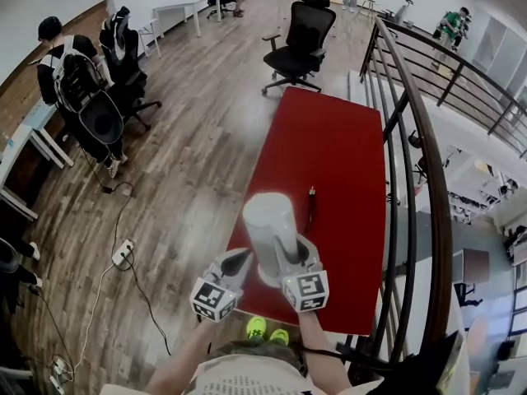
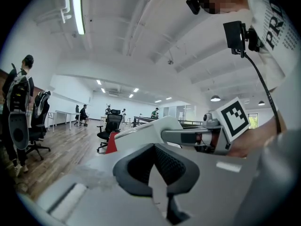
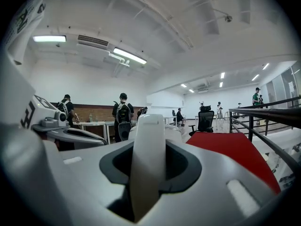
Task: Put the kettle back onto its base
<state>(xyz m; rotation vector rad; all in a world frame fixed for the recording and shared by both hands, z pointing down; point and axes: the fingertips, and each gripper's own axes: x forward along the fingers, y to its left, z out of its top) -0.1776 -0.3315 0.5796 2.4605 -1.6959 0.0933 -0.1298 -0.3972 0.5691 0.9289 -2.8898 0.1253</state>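
Observation:
The white kettle [image 1: 268,220] hangs over the near part of the red table [image 1: 329,138]. My right gripper [image 1: 286,259] is shut on its white handle [image 3: 148,164], which stands upright between the dark pads. Behind the handle the kettle body [image 3: 175,132] shows. My left gripper [image 1: 236,261] sits close beside the kettle's left, its jaws shut with nothing in them [image 2: 155,147]. From the left gripper view the kettle [image 2: 146,132] lies just ahead, and the right gripper's marker cube [image 2: 233,119] is to the right. No kettle base shows in any view.
A thin dark object [image 1: 311,199] lies on the table just beyond the kettle. A black railing [image 1: 408,138] runs along the table's right side. A black office chair [image 1: 300,44] stands at the far end. People and desks are at the left wall.

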